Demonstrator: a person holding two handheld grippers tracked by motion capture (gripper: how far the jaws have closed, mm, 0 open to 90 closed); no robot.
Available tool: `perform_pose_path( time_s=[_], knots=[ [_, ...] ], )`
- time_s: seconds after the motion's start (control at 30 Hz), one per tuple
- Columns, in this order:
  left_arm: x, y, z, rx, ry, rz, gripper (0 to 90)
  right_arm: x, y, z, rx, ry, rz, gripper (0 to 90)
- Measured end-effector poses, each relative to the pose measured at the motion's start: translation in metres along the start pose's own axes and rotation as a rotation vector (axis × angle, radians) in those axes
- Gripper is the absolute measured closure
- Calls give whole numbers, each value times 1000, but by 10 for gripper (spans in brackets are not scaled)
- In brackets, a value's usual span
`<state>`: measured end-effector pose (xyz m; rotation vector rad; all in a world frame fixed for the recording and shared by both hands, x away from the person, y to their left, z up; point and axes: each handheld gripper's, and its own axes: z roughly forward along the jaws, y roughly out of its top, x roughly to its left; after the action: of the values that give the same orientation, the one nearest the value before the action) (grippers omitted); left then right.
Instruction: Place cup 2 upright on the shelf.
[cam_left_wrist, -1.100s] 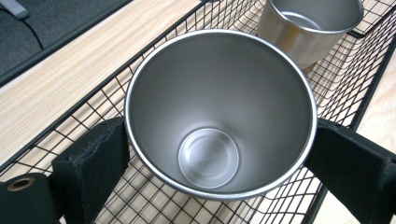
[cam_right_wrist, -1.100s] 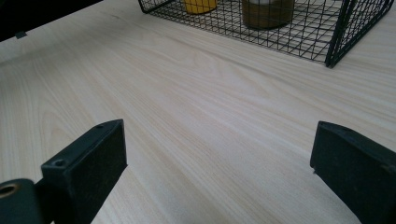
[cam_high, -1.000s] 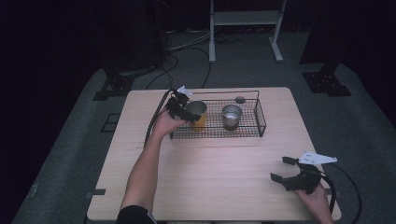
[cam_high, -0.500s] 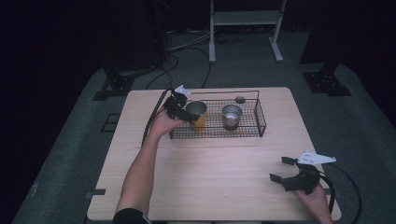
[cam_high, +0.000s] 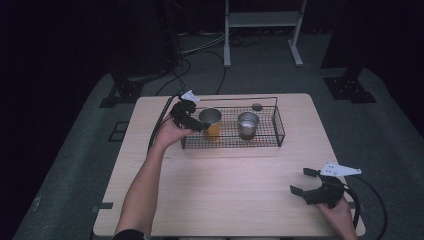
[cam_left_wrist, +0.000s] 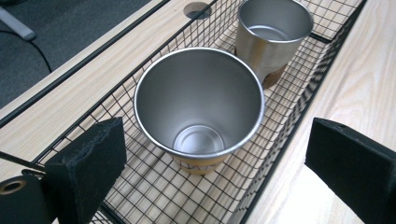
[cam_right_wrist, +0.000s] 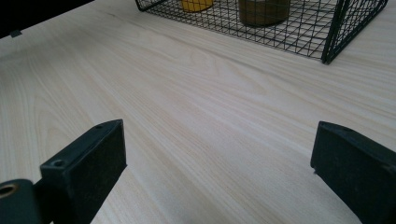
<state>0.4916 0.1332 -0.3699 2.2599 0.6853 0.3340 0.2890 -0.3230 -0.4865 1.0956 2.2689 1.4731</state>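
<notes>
A steel cup with an orange base (cam_high: 210, 121) (cam_left_wrist: 200, 105) stands upright at the left end of the black wire basket (cam_high: 231, 143) (cam_left_wrist: 140, 186). A second steel cup with a brown base (cam_high: 248, 122) (cam_left_wrist: 273, 35) stands farther along the same basket. My left gripper (cam_high: 194, 123) (cam_left_wrist: 219, 154) is at the basket's left end, open, its jaws wide to either side of the orange-based cup and apart from it. My right gripper (cam_high: 303, 183) (cam_right_wrist: 219, 154) hovers open over bare wood near the table's front right corner, holding nothing.
The basket sits along the back of the light wooden table (cam_high: 225, 200), with a round cable hole (cam_high: 257, 106) behind it. Cables trail from both grippers. A white stand (cam_high: 262, 20) and dark floor lie beyond the table.
</notes>
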Motion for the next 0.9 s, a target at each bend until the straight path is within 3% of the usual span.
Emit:
perform_pose_path(
  time_s=[0.4,0.67,0.9],
  knots=[
    [-11,-7,-20,-23,-8,26,43,0,1,1,4,-4,-5,27],
    [-15,-15,-32,-68,-30,2,43,2,1,3,12,1,-7,27],
    [-21,-21,-38,-68,-26,17,43,2,1,4,13,2,-8,27]
  ],
)
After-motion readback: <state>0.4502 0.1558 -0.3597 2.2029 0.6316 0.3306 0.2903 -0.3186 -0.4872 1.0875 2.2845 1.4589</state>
